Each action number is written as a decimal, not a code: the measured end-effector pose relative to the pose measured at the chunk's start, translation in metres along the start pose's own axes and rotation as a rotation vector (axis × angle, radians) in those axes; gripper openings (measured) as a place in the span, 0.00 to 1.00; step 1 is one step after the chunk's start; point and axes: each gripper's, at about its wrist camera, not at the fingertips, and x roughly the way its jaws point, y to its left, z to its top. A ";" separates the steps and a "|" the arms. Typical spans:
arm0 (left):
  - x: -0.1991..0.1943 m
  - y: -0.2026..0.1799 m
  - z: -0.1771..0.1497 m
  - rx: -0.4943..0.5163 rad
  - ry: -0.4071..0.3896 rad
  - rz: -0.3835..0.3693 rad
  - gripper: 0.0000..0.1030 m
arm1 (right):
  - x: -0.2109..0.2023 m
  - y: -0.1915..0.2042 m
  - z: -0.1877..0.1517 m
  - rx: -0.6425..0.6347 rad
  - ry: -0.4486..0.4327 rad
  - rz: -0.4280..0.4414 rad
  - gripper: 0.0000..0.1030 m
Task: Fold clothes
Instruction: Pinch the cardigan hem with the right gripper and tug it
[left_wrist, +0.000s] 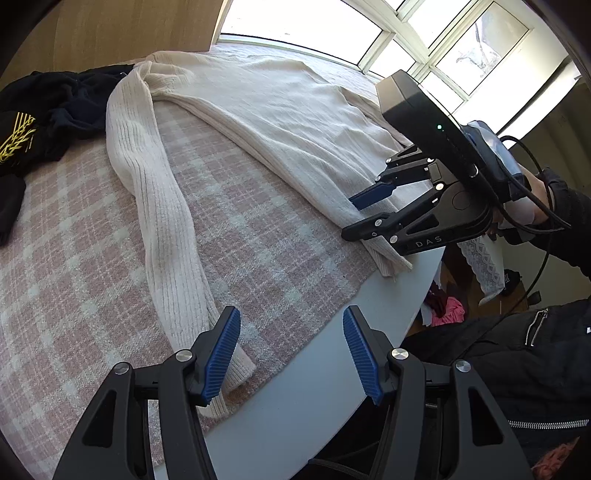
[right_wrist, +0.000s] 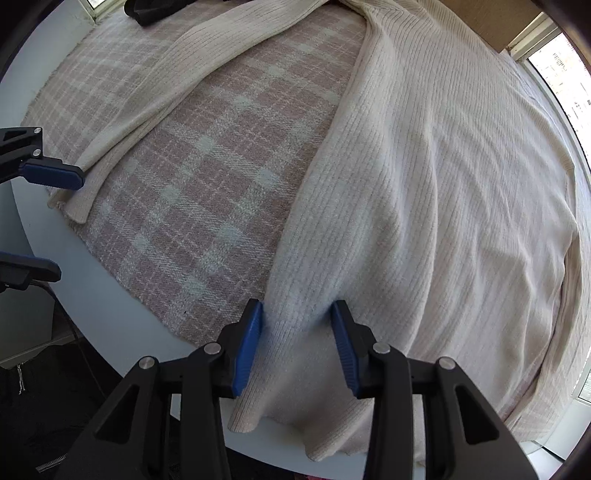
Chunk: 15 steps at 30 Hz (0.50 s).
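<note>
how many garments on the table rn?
2. Cream sweater spread across the plaid cloth, hem at the near edge. Dark garment bunched at the far left. More may lie out of view.

One cream sweater (left_wrist: 280, 110), one black garment (left_wrist: 44, 114), one checked blanket (left_wrist: 74, 258), two grippers.

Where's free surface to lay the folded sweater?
The plaid cloth lies bare between the sweater's sleeve and its body. A narrow bare strip of white tabletop runs along the near edge. The far left corner is crowded by dark clothes.
</note>
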 end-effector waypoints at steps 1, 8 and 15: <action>0.001 0.000 0.001 0.001 0.000 -0.003 0.55 | -0.003 -0.007 0.000 0.013 -0.008 0.018 0.11; 0.012 -0.003 0.006 -0.013 0.003 -0.056 0.56 | -0.012 -0.066 0.003 0.282 -0.013 0.434 0.10; 0.039 -0.018 0.027 0.013 0.013 -0.118 0.56 | -0.006 -0.112 -0.046 0.454 -0.079 0.790 0.11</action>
